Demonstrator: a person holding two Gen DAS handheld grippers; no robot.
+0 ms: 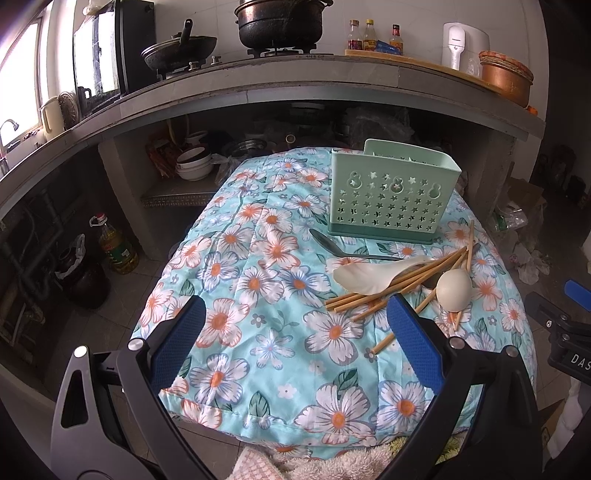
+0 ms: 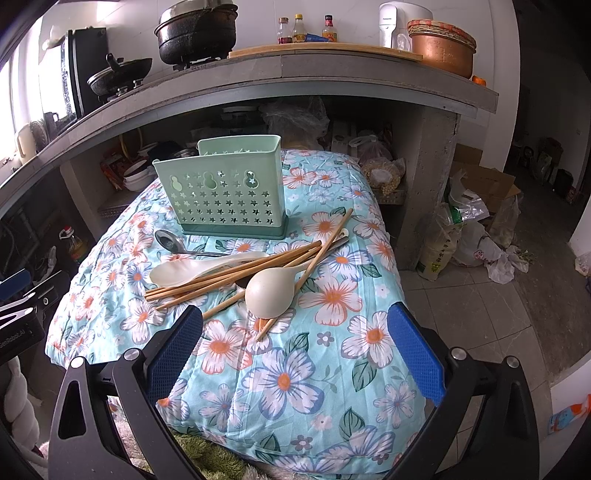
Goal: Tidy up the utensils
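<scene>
- Left gripper (image 1: 295, 332): jaws spread wide, nothing between the blue pads (image 1: 413, 339); it hovers above the near part of the floral cloth (image 1: 258, 295), left of the utensil pile.
- Right gripper (image 2: 295, 343): jaws likewise spread, holding nothing; it hovers over the cloth just in front of the pile.
- Green utensil holder (image 2: 225, 195): upright at the far side of the cloth, star-shaped holes in the front wall, a taller rear compartment behind. Contents cannot be read from either view; it appears empty.
- Metal spoon (image 2: 170, 240): lies flat just in front of the holder's base, bowl to the left, handle running under the other utensils.
- White flat spoon (image 2: 188, 271): lies beside the metal spoon, bowl to the left, touching the chopsticks.
- Chopsticks (image 2: 236, 275): a loose bundle lying roughly crosswise, with one stick angled up toward the holder's right corner.
- White ladle (image 2: 269, 291): rounded bowl turned downward, resting on top of the chopsticks, nearest to the right gripper.
- Counter (image 2: 332, 70) behind: black pots (image 2: 195, 33) on a stove, sauce bottles (image 2: 306, 29).
</scene>
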